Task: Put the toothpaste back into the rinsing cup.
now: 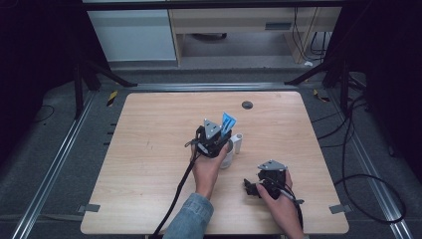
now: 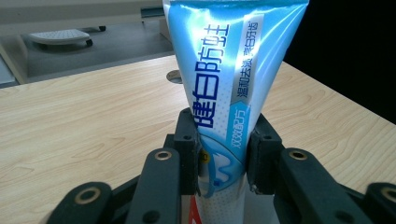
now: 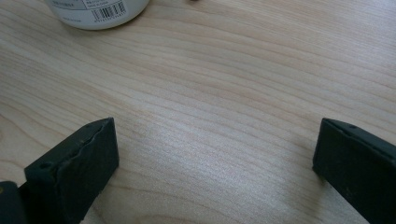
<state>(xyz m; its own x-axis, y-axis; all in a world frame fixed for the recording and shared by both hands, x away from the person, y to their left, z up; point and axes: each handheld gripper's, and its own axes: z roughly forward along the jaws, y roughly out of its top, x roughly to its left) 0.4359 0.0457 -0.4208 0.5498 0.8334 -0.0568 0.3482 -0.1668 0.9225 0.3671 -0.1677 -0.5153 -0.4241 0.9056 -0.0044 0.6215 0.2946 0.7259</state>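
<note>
Black jaws of the left gripper (image 2: 222, 156) are filling the bottom of the left gripper view, clamping from both sides on the lower part of a blue toothpaste tube (image 2: 229, 79) that is standing upright between them, its printed face turned to the camera. From the high view this gripper (image 1: 219, 135) is sitting near the middle of the wooden table (image 1: 149, 149), the tube (image 1: 228, 121) sticking up beside a small white cup (image 1: 236, 143). Nearer the person, the right gripper (image 1: 250, 188) is resting low over the table with its jaws standing wide apart on bare wood (image 3: 215, 154), a white container (image 3: 95, 11) lying beyond them
</note>
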